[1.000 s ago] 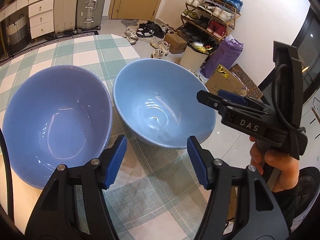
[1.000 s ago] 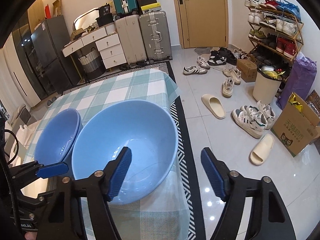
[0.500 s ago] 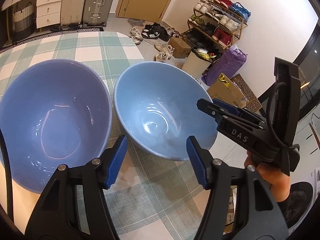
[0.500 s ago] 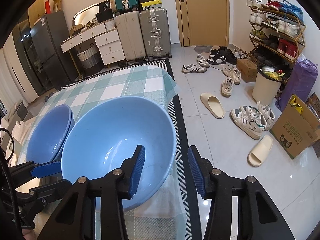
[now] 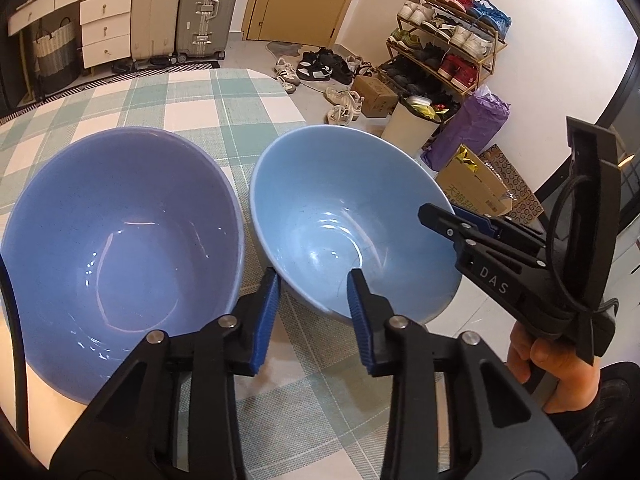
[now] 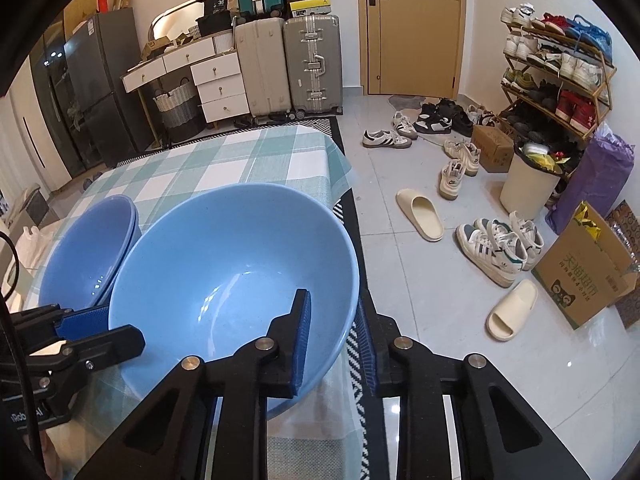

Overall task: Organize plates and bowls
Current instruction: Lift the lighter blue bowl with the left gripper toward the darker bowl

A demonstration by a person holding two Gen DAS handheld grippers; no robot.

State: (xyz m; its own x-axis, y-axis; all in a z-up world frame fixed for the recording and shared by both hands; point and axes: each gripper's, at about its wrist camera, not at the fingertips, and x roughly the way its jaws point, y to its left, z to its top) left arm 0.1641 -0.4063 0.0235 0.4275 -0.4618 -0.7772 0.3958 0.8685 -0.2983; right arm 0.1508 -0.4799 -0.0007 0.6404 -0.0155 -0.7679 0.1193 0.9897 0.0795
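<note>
Two glazed ceramic bowls stand side by side on the bench [image 5: 192, 120], which is covered by a green-and-white checked cloth. The light blue bowl [image 5: 340, 216] sits at the bench's right edge; its inside is smooth and glossy with ring-shaped highlights near the bottom. The deeper periwinkle-blue bowl [image 5: 116, 240] stands just beside it on the left; in the right wrist view it appears as two nested rims [image 6: 80, 248].

The right hand-held gripper [image 6: 332, 332] has just closed and is clamped on the light blue bowl's near right rim, one pad inside, one outside. The left hand-held gripper [image 5: 312, 304] has also just been closing, and it straddles the same bowl's near left rim; whether its pads press the wall cannot be told.
</note>
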